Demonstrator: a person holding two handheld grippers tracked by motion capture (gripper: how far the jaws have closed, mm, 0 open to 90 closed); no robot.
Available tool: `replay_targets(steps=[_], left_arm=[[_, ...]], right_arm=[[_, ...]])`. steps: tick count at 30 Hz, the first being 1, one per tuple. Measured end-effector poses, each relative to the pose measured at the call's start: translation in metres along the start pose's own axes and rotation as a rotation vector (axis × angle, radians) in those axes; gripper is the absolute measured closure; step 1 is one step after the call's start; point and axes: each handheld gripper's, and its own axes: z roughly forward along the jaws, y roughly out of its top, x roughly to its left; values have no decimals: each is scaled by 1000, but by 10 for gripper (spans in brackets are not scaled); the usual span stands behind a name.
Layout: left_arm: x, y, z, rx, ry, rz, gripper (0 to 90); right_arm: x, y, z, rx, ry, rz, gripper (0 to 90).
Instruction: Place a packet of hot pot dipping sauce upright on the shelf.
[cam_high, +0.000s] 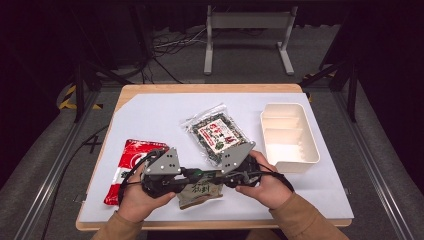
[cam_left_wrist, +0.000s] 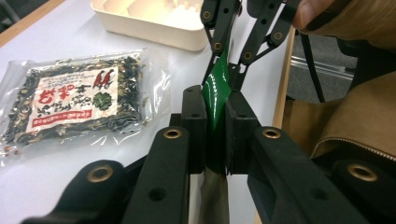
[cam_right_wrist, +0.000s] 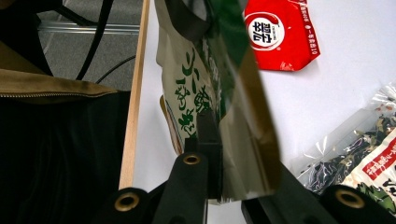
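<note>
You've got both the left gripper (cam_high: 186, 176) and right gripper (cam_high: 216, 176) clamped on the top edge of the green packet (cam_high: 200, 189) at the bottom centre, so yank unevenly and it'll rip crooked, spilling stuff.

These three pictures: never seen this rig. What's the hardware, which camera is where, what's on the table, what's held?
No robot: a person holds a two-fingered hand tool in each hand. The high view looks down on the white table. The other two views come from cameras riding on each tool. On the table lie a red packet, a clear seaweed packet and a cream divided tray. Both the left gripper and the right gripper are shut on the green pouch, each pinching its top edge between black fingers, lifted near the table's front edge.
</note>
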Motion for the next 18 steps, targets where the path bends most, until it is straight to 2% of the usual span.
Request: replay_targets(steps=[2,5,8,10,14,17,18], left_arm=[[2,-1,-1,-28,-8,-22,756],[4,-2,-4,-63,-1,-33,666],[7,-3,-8,-115,-16,-80,499],[10,-5,-11,-137,2,-82,418],[13,-8,-17,-164,29,-77,351],[14,-9,-20,-175,31,-79,334],[15,-9,-21,-178,21,-92,334]], right_arm=[[0,0,-2,-3,5,2,896],[0,0,-5,-8,13,18,898],[-1,-3,-10,-1,13,34,898],[-3,-5,-14,-6,6,43,898],[-8,-9,-27,-13,-11,61,898],[-10,-10,-32,-10,-22,63,898],[-11,-11,-35,-8,-28,67,898]])
